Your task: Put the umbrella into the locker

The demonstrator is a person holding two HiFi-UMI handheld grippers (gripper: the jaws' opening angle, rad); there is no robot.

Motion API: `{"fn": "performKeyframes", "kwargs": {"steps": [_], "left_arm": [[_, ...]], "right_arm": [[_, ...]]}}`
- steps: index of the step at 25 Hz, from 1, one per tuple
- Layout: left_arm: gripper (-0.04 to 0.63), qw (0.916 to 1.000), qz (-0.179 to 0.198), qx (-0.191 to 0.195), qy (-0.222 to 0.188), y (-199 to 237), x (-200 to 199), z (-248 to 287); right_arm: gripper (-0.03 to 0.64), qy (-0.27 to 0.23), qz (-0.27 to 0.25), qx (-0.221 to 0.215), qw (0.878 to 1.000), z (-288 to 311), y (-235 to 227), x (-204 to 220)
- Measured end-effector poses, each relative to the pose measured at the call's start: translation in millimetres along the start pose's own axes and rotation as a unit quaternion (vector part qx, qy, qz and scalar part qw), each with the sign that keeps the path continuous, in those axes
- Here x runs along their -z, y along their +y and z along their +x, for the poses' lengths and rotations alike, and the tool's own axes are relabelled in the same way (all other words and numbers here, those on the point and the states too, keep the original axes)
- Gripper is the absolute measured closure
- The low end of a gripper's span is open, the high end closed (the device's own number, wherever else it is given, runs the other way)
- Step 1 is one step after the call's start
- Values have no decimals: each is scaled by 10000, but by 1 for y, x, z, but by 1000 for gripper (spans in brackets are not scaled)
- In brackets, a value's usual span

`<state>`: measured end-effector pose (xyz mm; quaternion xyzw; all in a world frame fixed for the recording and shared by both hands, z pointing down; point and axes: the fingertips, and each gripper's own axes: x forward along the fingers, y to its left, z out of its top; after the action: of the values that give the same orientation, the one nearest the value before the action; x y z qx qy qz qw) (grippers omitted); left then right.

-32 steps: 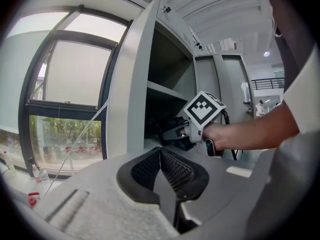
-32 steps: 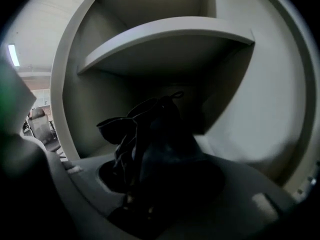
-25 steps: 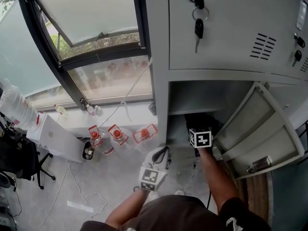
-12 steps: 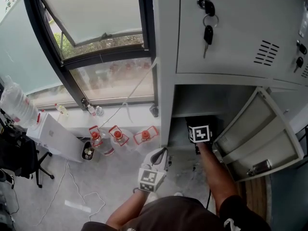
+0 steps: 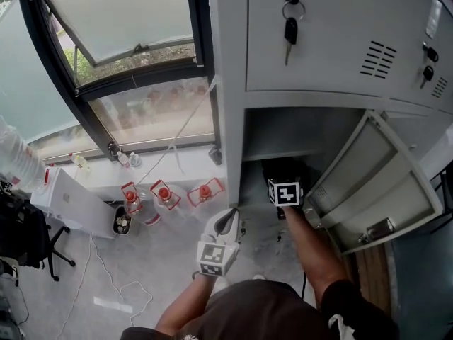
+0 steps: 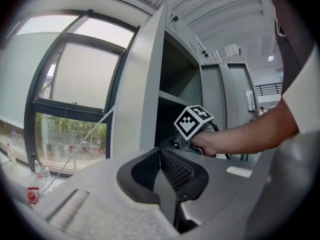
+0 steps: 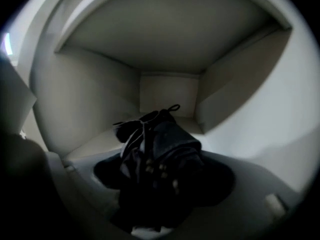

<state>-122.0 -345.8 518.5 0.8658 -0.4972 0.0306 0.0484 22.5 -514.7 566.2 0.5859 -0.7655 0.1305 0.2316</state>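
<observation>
A folded black umbrella (image 7: 160, 139) lies in the lower compartment of the grey locker (image 5: 297, 129), its strap end pointing at the back wall. My right gripper (image 7: 162, 196) reaches into that compartment, and its jaws are opening with the umbrella between them; the dark pads (image 7: 102, 174) stand off its sides. In the head view only that gripper's marker cube (image 5: 285, 193) and the arm show at the locker mouth. My left gripper (image 5: 225, 225) hangs outside, left of the opening, shut with nothing in it (image 6: 161, 151).
The compartment's door (image 5: 375, 183) hangs open to the right. Above is a closed locker door with keys (image 5: 287, 27) in its lock. Left of the locker are a window (image 5: 134, 55), red-capped water bottles (image 5: 164, 193), a white box (image 5: 71, 200) and a black chair (image 5: 21, 239).
Both hands stay about where they were, the right one still inside the locker. Only the head view has shifted a little.
</observation>
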Motion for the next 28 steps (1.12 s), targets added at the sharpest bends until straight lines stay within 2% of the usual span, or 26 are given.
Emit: {"fn": "performKeyframes", "kwargs": {"steps": [3, 8, 14, 19, 25, 28], "left_arm": [[591, 10000, -15, 10, 66, 0, 5, -3], [591, 9999, -49, 27, 123, 1, 9, -3], [591, 9998, -35, 132, 119, -8, 7, 3], [591, 9996, 141, 211, 79, -17, 1, 3], [591, 9997, 127, 204, -7, -19, -5, 2], [591, 9997, 115, 214, -44, -21, -9, -1]], "right_arm": [[270, -146, 87, 36, 9998, -17, 2, 4], [258, -494, 97, -89, 9987, -55, 12, -1], [258, -774, 34, -255, 9967, -104, 21, 2], [258, -1014, -41, -435, 9939, -132, 37, 6], [265, -1017, -195, -405, 9938, -154, 45, 19], [290, -1092, -275, -418, 9928, -169, 50, 20]]}}
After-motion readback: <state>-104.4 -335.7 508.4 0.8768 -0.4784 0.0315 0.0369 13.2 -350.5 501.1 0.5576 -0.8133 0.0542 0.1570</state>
